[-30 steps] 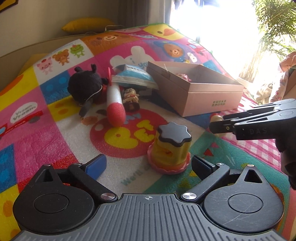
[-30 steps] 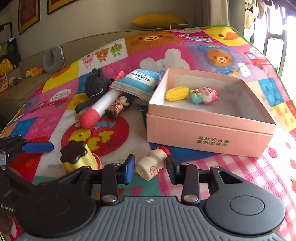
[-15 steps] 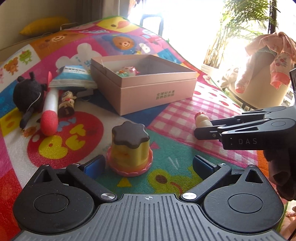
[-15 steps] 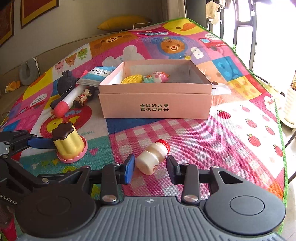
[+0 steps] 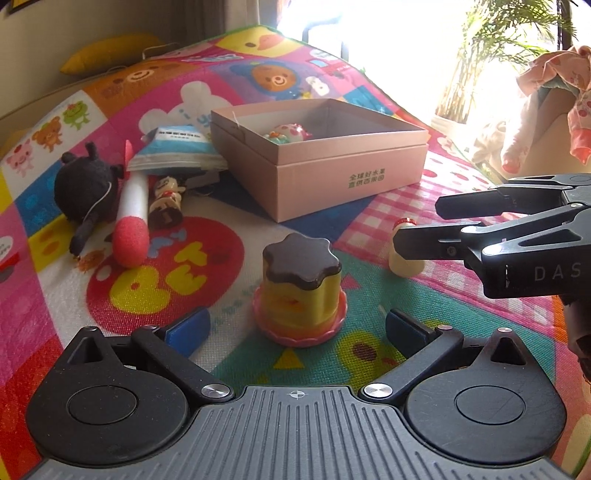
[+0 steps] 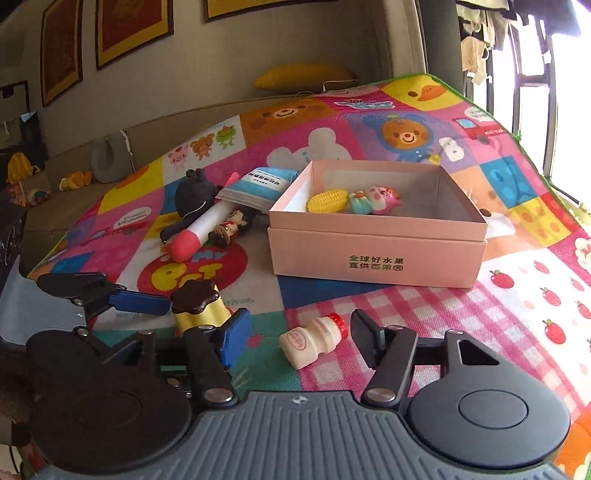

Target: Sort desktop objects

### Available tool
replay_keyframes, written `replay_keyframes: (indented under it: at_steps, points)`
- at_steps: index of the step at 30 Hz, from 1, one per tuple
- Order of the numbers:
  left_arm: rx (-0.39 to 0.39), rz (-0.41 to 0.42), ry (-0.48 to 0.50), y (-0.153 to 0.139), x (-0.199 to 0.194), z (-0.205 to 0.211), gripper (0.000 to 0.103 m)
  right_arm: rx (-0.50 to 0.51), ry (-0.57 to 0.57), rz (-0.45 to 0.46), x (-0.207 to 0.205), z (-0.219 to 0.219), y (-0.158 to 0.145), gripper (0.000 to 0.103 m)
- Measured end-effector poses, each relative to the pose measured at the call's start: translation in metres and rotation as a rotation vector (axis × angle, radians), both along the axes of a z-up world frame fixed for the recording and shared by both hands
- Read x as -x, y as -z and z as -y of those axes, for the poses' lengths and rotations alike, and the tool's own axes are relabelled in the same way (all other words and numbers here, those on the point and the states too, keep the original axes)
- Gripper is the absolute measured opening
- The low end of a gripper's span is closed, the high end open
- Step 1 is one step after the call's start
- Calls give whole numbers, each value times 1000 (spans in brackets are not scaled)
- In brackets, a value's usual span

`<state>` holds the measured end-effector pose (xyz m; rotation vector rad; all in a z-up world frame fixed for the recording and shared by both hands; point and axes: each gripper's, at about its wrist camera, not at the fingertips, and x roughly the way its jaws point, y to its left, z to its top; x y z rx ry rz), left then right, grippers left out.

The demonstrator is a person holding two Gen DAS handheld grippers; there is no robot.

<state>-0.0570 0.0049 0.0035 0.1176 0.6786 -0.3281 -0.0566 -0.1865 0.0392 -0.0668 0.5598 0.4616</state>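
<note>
Play mat (image 6: 369, 110): bright patchwork of cartoon animals, woven sheen, filling both views.
Pink box (image 6: 376, 254): matte cardboard, square, lid off, centre right of the right wrist view; a ribbed yellow corn toy (image 6: 328, 200) and a glossy pink figurine (image 6: 376, 195) lie inside.
Pudding toy (image 5: 301, 291): yellow, scalloped brown top, pink base, lower centre of the left wrist view.
Left gripper (image 5: 295, 328): jaws wide apart, flanking the pudding toy, not touching.
Right gripper (image 6: 299, 334): jaws opening; small cream plastic bottle (image 6: 314, 339), red cap, lies loose between them.
Clutter left of box: black plush (image 5: 86, 192), foam-tipped stick (image 5: 131, 218), blue packet (image 5: 177, 147).

Sunlit window (image 6: 569, 92), framed pictures (image 6: 133, 26), beige wall (image 6: 295, 44)
</note>
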Motion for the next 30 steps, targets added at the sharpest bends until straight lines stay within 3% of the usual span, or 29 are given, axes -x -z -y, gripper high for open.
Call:
replay_keyframes:
  at_steps: [4,17,20,24,30]
  points:
    - [1,0,0,0,0,0,103,72,-1,4,-6,4,5,66]
    - [12,1,-57,-1,-2,-5,103,1,87,-56,-10,33,7,66]
    - [10,-1,-90,-2,-3,-8,103,54,116,-57,-12,35,11,66]
    - [4,-4,-133,-2,-6,-12,103,112,75,-77,-11,24,19,66]
    - [-5,-9,-173,-2,-8,-20,103,132,3,-23,-5,-5,18,66]
